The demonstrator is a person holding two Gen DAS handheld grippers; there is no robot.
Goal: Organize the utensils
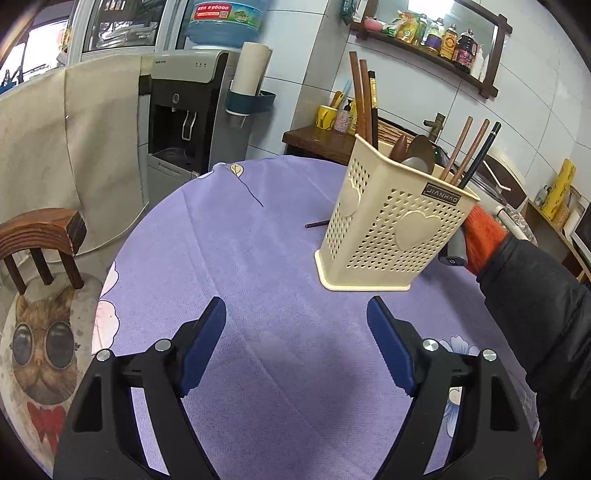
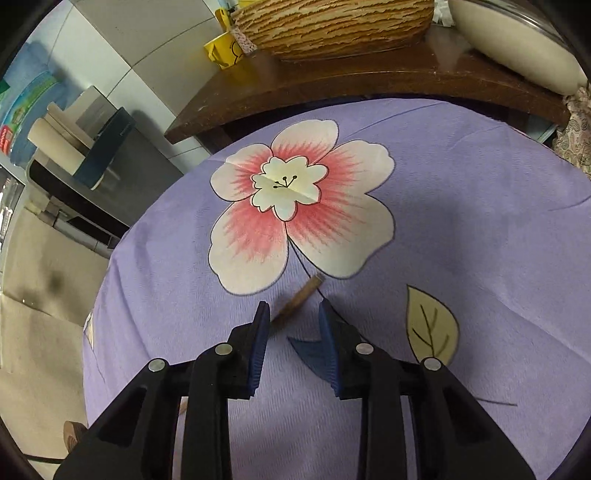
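A cream perforated utensil holder [image 1: 391, 225] stands on the purple tablecloth [image 1: 258, 258]. It holds brown chopsticks [image 1: 460, 147], a black chopstick [image 1: 480, 155] and spoons [image 1: 417, 151]. One dark chopstick tip [image 1: 317, 223] pokes out on the cloth from behind the holder's left side. My left gripper [image 1: 296, 314] is open and empty, low over the cloth in front of the holder. In the right wrist view, my right gripper [image 2: 293, 308] is partly open over a blurred wooden chopstick end [image 2: 301, 297] that lies between its fingertips on the cloth [image 2: 480, 240].
A wooden chair with a cat cushion [image 1: 40, 332] stands at the table's left. A water dispenser [image 1: 184, 110] is behind. A dark wooden side table [image 2: 332, 85] with a yellow mug [image 2: 221, 51] and woven basket [image 2: 332, 26] abuts the far edge. The right arm's sleeve [image 1: 535, 314] is beside the holder.
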